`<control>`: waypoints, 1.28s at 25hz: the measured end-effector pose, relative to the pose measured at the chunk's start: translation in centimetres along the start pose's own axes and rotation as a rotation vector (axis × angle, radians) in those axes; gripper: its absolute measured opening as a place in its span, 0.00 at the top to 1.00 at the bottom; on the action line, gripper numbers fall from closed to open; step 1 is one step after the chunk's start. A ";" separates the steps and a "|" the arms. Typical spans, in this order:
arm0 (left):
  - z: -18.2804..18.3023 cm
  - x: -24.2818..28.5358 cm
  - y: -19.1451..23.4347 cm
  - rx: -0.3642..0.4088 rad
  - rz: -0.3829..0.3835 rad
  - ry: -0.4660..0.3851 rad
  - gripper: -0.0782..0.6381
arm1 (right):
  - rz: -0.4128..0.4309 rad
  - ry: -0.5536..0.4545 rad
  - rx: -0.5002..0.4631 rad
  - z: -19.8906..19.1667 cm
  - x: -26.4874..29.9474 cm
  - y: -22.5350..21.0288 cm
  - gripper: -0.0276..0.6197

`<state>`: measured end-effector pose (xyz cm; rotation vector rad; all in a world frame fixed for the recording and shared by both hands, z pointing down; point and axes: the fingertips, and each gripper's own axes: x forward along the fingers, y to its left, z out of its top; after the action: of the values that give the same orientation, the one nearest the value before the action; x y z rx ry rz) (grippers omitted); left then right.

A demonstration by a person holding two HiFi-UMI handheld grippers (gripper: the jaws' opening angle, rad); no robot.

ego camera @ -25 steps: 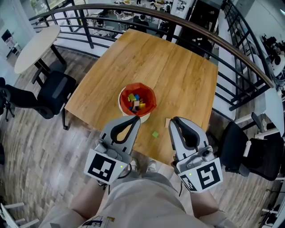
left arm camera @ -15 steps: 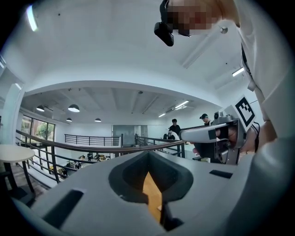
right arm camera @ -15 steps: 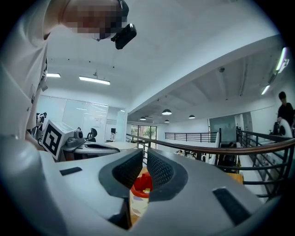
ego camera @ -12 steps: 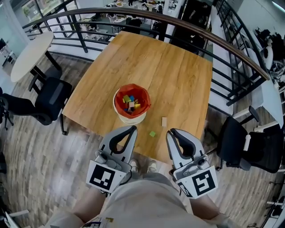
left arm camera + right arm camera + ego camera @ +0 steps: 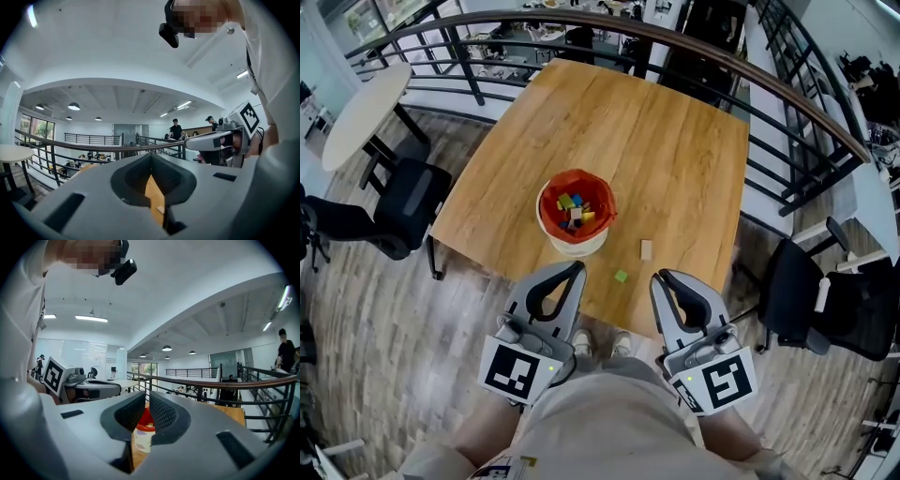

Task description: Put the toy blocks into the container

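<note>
Your left gripper (image 5: 574, 270) and right gripper (image 5: 660, 277) have jaws pressed together, holding nothing. The green block (image 5: 622, 276) and tan block (image 5: 646, 249) lie on the table (image 5: 675, 150) beside the red container (image 5: 577, 246). They look light and hard, so pinch their flat sides.

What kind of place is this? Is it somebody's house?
Probably not a house. It looks like an open office on an upper level: a curved railing runs along the edge, a black office chair stands beside the wooden table, and long lights line the ceiling.
</note>
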<state>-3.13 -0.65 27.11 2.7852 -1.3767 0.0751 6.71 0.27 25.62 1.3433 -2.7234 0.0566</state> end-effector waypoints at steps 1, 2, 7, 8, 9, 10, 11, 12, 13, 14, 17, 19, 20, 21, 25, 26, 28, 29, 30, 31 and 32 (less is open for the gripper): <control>-0.1 0.1 0.0 -0.003 0.000 0.003 0.87 | -0.001 -0.004 0.002 0.0 0.0 0.0 0.90; -0.2 0.2 -0.1 -0.005 -0.002 0.005 0.87 | -0.002 -0.008 0.004 0.1 0.0 -0.1 0.90; -0.6 1.1 -0.4 -0.024 -0.014 0.012 0.87 | -0.024 -0.026 0.024 0.2 0.0 -1.0 0.92; -0.6 1.4 -0.5 -0.029 -0.017 0.011 0.87 | -0.030 -0.029 0.037 0.2 0.0 -1.3 0.92; -0.5 1.7 -0.5 -0.031 -0.021 0.009 0.87 | -0.034 -0.032 0.049 0.2 0.1 -1.6 0.92; -0.5 2.0 -0.6 -0.032 -0.025 0.008 0.87 | -0.038 -0.033 0.058 0.2 0.1 -1.9 0.93; -0.6 2.3 -0.6 -0.032 -0.030 0.008 0.87 | -0.042 -0.033 0.061 0.1 0.2 -2.2 0.93; -0.6 2.7 -0.7 -0.033 -0.035 0.009 0.87 | -0.047 -0.031 0.060 0.0 0.3 -2.4 0.93; -0.8 3.1 -0.8 -0.034 -0.041 0.012 0.87 | -0.052 -0.029 0.057 -0.1 0.4 -2.8 0.93; -1.0 3.5 -0.9 -0.038 -0.045 0.016 0.87 | -0.061 -0.024 0.052 -0.4 0.6 -3.1 0.93; -1.9 4.9 -1.1 -0.048 -0.056 0.028 0.87 | -0.096 0.008 0.035 -1.6 1.2 -4.6 0.93; -2.5 6.0 -1.2 -0.037 -0.071 0.022 0.87 | -0.117 0.034 0.034 -2.6 1.8 -5.6 0.92; -2.8 6.5 -1.2 -0.031 -0.079 0.012 0.87 | -0.124 0.050 0.037 -3.2 2.1 -6.1 0.92; -3.0 6.9 -1.1 -0.035 -0.084 0.006 0.87 | -0.129 0.069 0.039 -3.8 2.4 -6.5 0.92; -3.6 8.0 -1.2 -0.067 -0.098 0.008 0.87 | -0.149 0.132 0.058 -6.3 3.6 -7.8 0.92; -3.9 8.2 -1.3 -0.068 -0.101 0.015 0.87 | -0.156 0.145 0.064 -6.9 3.8 -8.1 0.92; -4.5 8.7 -1.4 -0.070 -0.106 0.030 0.87 | -0.161 0.173 0.073 -8.1 4.4 -8.5 0.92; -4.8 8.9 -1.4 -0.073 -0.109 0.036 0.87 | -0.161 0.188 0.075 -8.8 4.8 -8.7 0.91; -5.1 9.1 -1.4 -0.077 -0.111 0.041 0.87 | -0.160 0.204 0.079 -9.4 5.1 -8.8 0.90; -5.3 9.3 -1.4 -0.082 -0.115 0.048 0.87 | -0.158 0.221 0.083 -10.1 5.5 -9.0 0.86; -5.6 9.5 -1.5 -0.087 -0.119 0.056 0.87 | -0.157 0.239 0.088 -10.8 5.8 -9.2 0.81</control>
<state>3.62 -6.97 33.29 2.7636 -1.1703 0.0864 11.31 -9.02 36.84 1.4642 -2.4371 0.3063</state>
